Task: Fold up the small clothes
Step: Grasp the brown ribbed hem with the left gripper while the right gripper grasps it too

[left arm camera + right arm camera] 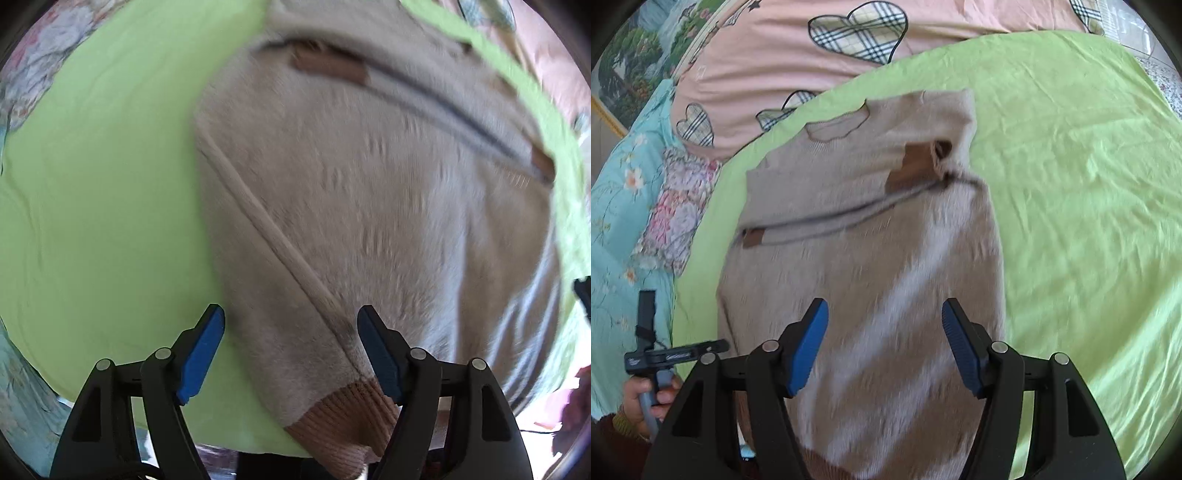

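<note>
1. The sweater lies flat on the green sheet, its brown cuff at the near edge.
2. The left gripper is above the cuff end of the sweater, jaws apart, nothing between the pads.
3. The right gripper is above the sweater body, jaws apart, holding nothing.
4. Beyond the sweater lies a pink quilt with checked hearts.
</note>
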Tool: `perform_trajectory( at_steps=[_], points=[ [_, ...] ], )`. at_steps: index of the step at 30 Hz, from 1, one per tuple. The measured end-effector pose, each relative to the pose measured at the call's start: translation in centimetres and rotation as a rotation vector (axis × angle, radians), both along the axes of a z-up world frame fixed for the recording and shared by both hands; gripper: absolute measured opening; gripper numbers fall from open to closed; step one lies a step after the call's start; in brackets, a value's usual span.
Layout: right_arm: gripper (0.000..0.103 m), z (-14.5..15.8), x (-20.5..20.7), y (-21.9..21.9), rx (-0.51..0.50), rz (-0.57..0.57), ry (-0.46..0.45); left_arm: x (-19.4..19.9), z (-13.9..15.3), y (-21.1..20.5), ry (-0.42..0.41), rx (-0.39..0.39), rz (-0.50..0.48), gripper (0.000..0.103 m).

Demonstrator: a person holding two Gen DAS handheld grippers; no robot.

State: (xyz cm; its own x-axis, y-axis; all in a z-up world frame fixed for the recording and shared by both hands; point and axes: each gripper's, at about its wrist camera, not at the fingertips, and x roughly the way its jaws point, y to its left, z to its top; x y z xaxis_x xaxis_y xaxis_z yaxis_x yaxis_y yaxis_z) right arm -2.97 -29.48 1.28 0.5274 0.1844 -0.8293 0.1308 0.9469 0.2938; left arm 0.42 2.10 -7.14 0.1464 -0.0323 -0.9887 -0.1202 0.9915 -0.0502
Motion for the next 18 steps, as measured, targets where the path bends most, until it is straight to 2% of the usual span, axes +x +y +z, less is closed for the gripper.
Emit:
perform_trajectory(
  at_steps=[1,2,3,4,5,7,10,12,13,14,16,18],
  points=[
    [0.065,-0.1,-0.5,0.3,-0.003,0.014,0.006,-0.4,-0.3,-0.5,-0.005,0.04,-0.024,0.051],
    [0.065,-0.2,-1.0,0.4,-0.004,0.022,0.009,-1.1,-0.4,-0.9,-0.023,0.08,-0.053,0.043],
    [0.065,-0.1,-1.7,0.5,-0.007,0.033,0.011,-2.0,-0.1,-0.9,-0.052,0.088,-0.08,0.04],
    [0.065,0.1,-2.3,0.5,-0.01,0.039,0.008,-2.7,0.2,-0.6,-0.069,0.076,-0.089,0.028],
    [0.065,0.3,-3.1,0.5,-0.015,0.045,0.002,-3.8,0.6,0.1,-0.09,0.053,-0.095,0.023],
    [0.066,0.6,-4.5,0.2,-0.029,0.047,-0.008,-6.0,1.4,2.0,-0.122,0.011,-0.099,0.021],
    [0.069,0.3,-6.6,-0.8,-0.027,0.047,0.013,-8.1,1.7,4.4,-0.143,-0.038,-0.091,0.021],
    [0.069,-0.3,-7.4,-1.3,-0.021,0.058,0.039,-8.9,1.6,6.0,-0.143,-0.113,-0.079,0.023],
    [0.069,-0.8,-7.9,-1.4,-0.019,0.064,0.058,-8.8,1.5,6.6,-0.136,-0.147,-0.072,0.029],
    [0.069,-1.3,-8.4,-1.5,-0.011,0.072,0.075,-8.7,1.2,7.4,-0.124,-0.187,-0.061,0.041],
    [0.069,-2.2,-9.2,-1.6,0.008,0.092,0.111,-8.5,0.7,8.0,-0.108,-0.238,-0.049,0.057],
    [0.069,-3.1,-10.0,-1.5,0.022,0.116,0.152,-8.4,0.5,7.8,-0.098,-0.272,-0.052,0.062]
  ],
)
